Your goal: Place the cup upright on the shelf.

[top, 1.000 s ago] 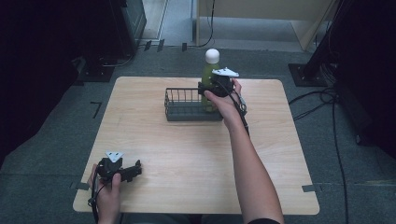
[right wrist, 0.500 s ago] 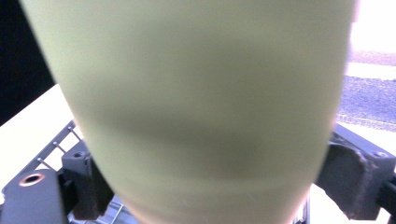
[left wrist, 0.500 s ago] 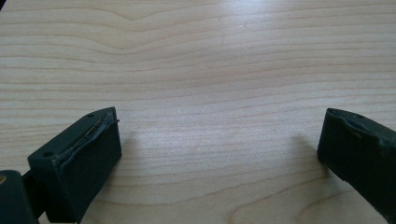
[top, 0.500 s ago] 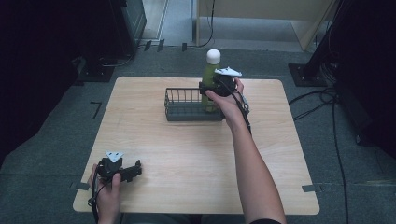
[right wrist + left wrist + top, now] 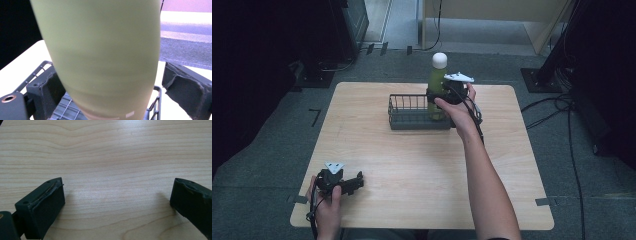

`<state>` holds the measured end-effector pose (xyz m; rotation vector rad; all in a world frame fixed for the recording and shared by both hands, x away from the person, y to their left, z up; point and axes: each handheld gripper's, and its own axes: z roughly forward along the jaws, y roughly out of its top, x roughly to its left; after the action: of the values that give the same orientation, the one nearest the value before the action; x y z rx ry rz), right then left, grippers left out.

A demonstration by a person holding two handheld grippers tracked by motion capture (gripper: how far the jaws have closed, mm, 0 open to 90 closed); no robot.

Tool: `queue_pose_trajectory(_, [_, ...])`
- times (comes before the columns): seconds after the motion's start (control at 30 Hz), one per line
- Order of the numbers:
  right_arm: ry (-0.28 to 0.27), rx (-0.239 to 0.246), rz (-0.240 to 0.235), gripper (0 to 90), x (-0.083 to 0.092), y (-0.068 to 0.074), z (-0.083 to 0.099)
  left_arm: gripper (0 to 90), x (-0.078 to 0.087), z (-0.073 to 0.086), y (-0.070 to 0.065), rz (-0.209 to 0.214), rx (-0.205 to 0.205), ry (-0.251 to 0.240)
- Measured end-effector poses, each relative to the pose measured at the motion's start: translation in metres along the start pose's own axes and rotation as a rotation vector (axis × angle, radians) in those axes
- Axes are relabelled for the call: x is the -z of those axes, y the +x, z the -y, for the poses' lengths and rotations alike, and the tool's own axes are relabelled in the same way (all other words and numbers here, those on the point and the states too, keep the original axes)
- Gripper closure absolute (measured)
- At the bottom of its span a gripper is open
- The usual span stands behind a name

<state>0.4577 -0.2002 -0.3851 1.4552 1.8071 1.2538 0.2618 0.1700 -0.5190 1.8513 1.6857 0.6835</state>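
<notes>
The right gripper (image 5: 438,96) had just been opening around the bottle (image 5: 436,80) in the basket (image 5: 408,120). Its pads no longer pressed it. The left gripper (image 5: 117,202) sat wide open, holding nothing.

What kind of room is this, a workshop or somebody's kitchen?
Most likely a lab or recording studio, not a kitchen: a lone wooden table stands on grey carpet, cables trail across the floor, and dark equipment stands ring it.

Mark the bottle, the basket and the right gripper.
bottle (image 5: 436,80), high view, green body below the white cap
basket (image 5: 409,123), high view, near wall
right gripper (image 5: 435,96), high view, between its jaws
</notes>
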Motion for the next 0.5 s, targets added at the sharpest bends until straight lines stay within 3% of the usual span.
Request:
queue_pose_trajectory(0.23, [0.005, 0.015, -0.024, 0.0, 0.01, 0.001, 0.001, 0.0, 0.0, 0.0, 0.0, 0.0, 0.0, 0.0])
queue_pose_trajectory(0.5, [-0.004, 0.045, -0.011, 0.0, 0.029, 0.0, 0.007, 0.0, 0.0, 0.0, 0.0, 0.0, 0.0, 0.0])
